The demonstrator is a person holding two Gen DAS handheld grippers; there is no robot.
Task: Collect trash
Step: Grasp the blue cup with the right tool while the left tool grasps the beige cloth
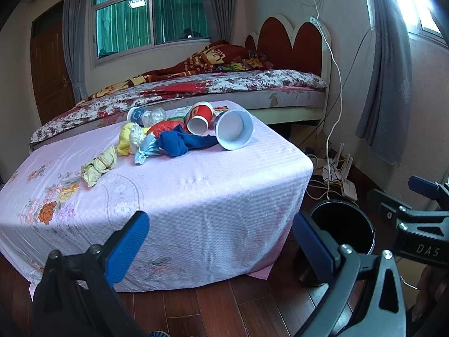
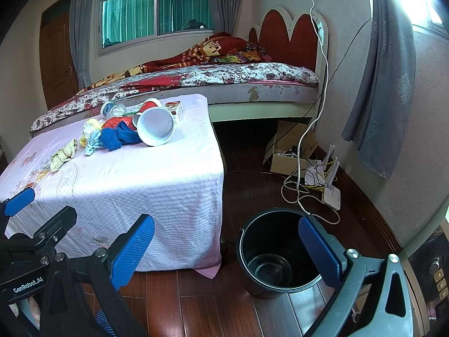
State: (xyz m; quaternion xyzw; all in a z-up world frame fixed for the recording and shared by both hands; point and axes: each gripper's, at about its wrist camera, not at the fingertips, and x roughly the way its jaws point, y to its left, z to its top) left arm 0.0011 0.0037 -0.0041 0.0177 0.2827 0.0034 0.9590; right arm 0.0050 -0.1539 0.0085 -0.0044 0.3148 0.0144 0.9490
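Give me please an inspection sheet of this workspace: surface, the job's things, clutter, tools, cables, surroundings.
Surface: low table under a pink floral cloth, beside the bed.
Job's things: big white cup, red cup, crushed bottle, cartons, crumpled wrappers, all at the table's far end; black bucket on the floor, nothing seen inside.
Clutter: blue cloth among the trash.
Tools: left tool and right tool both open, holding nothing.
Cables: white cable hangs down the wall to a tangle by the router.
Surroundings: door, window, curtain, wooden floor.
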